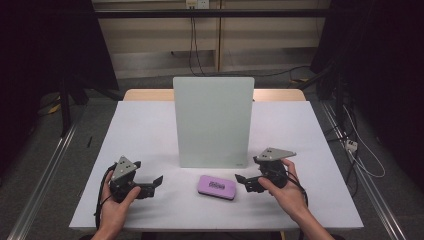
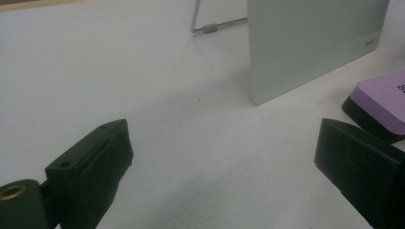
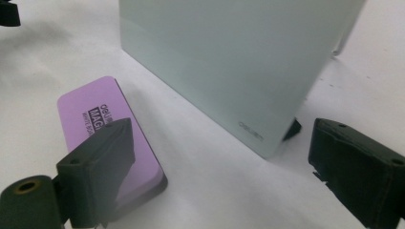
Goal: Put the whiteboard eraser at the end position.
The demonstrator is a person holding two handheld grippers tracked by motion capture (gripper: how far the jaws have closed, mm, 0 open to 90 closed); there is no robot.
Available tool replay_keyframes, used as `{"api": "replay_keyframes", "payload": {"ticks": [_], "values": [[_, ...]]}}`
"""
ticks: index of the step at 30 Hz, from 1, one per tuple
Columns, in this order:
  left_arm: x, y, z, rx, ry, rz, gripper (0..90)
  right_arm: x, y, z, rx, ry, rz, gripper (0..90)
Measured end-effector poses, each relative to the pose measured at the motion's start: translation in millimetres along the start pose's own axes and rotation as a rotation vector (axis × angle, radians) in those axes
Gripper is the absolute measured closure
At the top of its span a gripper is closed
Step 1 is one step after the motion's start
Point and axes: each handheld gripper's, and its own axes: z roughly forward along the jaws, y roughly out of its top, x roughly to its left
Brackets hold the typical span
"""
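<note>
right now the purple eraser [image 1: 217, 186] lies flat on the white table [image 1: 150, 130], just in front of the upright pale board [image 1: 213, 120]. your right gripper [image 1: 243, 181] sits just beside its end, jaws spread and empty; your left gripper [image 1: 158, 181] rests farther off, jaws also spread.

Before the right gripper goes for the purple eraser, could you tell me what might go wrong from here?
1. The upright glass board stands just behind the purple eraser; a sweep of the right gripper could knock it, and it seems to rest on a thin stand.
2. The eraser lies flat and low on the white table; the open jaws may push it instead of clamping it.
3. The left gripper waits open on the eraser's other side, so a pushed eraser might slide toward it.
</note>
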Motion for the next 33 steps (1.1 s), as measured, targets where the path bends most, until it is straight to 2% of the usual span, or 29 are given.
{"api": "replay_keyframes", "payload": {"ticks": [10, 14, 17, 22, 26, 30, 32, 33], "values": [[0.4, -0.3, -1.0, -0.011, 0.009, -0.005, 5.3, -15.0, -16.5, -22.6, -0.032, -0.083, 0.052, 7.1], [0.5, 0.1, -1.8, -0.014, 0.019, -0.006, 5.3, -20.6, -23.0, -30.4, -0.052, -0.103, 0.084, 6.9], [1.1, -0.1, -1.9, -0.022, 0.024, -0.019, 5.3, -23.8, -29.5, -36.0, -0.057, -0.137, 0.101, 7.0], [1.4, -0.4, -1.9, -0.022, 0.025, -0.019, 5.3, -25.3, -40.7, -40.8, -0.059, -0.153, 0.112, 7.0], [1.8, -0.3, -2.8, -0.027, 0.031, -0.022, 5.3, -27.9, -49.3, -49.3, -0.089, -0.177, 0.126, 7.2], [1.7, -0.3, -2.5, -0.027, 0.033, -0.021, 5.3, -29.7, -61.5, -55.6, -0.104, -0.177, 0.150, 7.4], [1.8, 0.5, -2.5, -0.026, 0.030, -0.016, 5.3, -29.8, -65.1, -58.1, -0.086, -0.162, 0.149, 7.6], [1.3, 0.8, -2.5, -0.030, 0.030, -0.018, 5.3, -29.7, -66.0, -58.8, -0.085, -0.170, 0.142, 7.6]]}}
